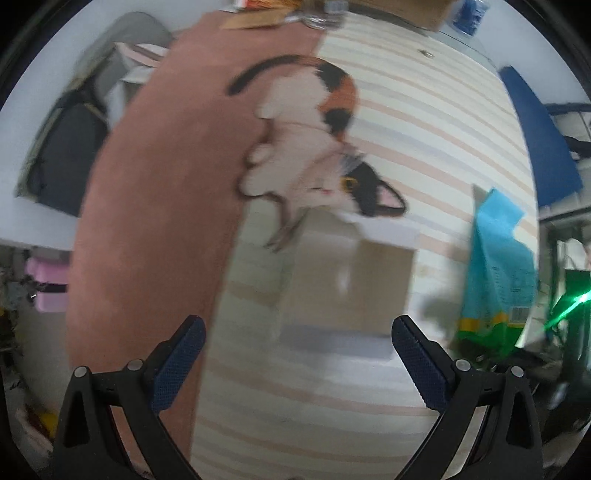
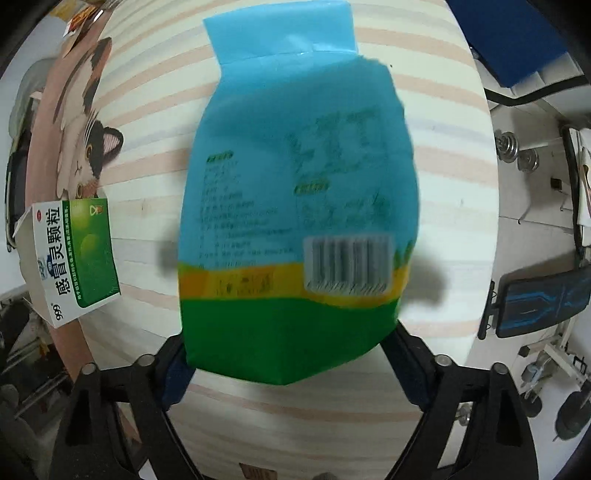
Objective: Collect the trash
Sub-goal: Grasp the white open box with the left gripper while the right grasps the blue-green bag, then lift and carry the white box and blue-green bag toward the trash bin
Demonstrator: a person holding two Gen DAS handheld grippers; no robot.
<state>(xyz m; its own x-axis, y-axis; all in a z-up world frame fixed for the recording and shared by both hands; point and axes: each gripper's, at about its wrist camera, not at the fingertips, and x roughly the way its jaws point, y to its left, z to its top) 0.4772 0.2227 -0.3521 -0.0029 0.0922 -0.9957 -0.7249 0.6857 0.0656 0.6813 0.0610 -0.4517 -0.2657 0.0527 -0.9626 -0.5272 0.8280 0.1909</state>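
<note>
A blue, yellow and green plastic bag fills the right wrist view, its green bottom between the fingers of my right gripper, which is shut on it above the striped tablecloth. The same bag shows at the right of the left wrist view. A green and white medicine box stands at the left of the right wrist view; it shows blurred as a pale box ahead of my left gripper. The left gripper is open and empty, a little short of the box.
The round table has a striped cloth with a printed calico cat and a pink band. Cardboard and bottles lie at the far edge. A blue panel, a bench and weights stand beside the table.
</note>
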